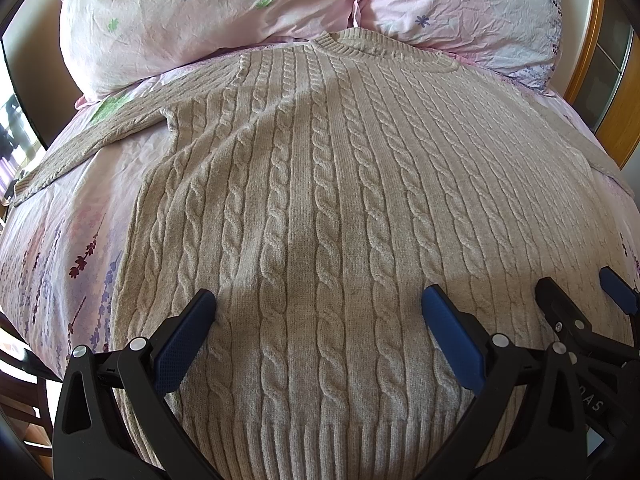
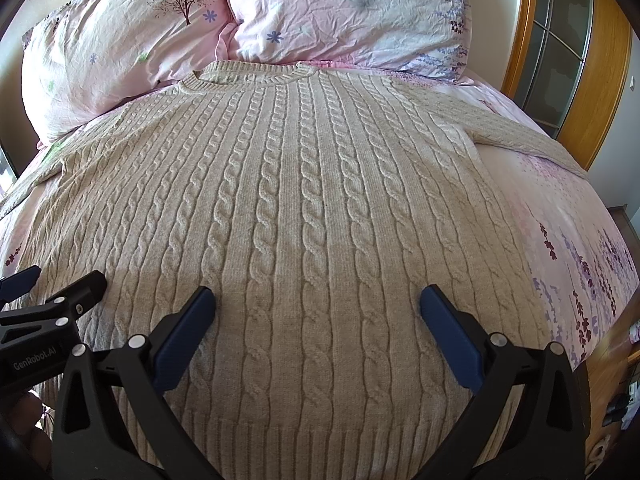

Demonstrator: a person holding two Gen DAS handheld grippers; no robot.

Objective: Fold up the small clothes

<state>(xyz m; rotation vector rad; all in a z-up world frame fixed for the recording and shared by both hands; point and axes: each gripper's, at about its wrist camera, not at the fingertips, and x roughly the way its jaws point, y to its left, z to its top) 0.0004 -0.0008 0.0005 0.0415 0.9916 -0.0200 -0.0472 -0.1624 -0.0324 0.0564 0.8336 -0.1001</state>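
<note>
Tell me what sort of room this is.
Most likely a bedroom: the sweater lies spread on a bed with a floral sheet, two matching pillows sit at its head, and a wooden-framed door stands beside it.

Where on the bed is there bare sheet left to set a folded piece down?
The sweater lies spread over most of the sheet. Bare patches: right of the body below the right sleeve, and left of the body below the left sleeve. The head end is crowded by two pillows, and both open grippers, left and right, hover over the hem.
</note>
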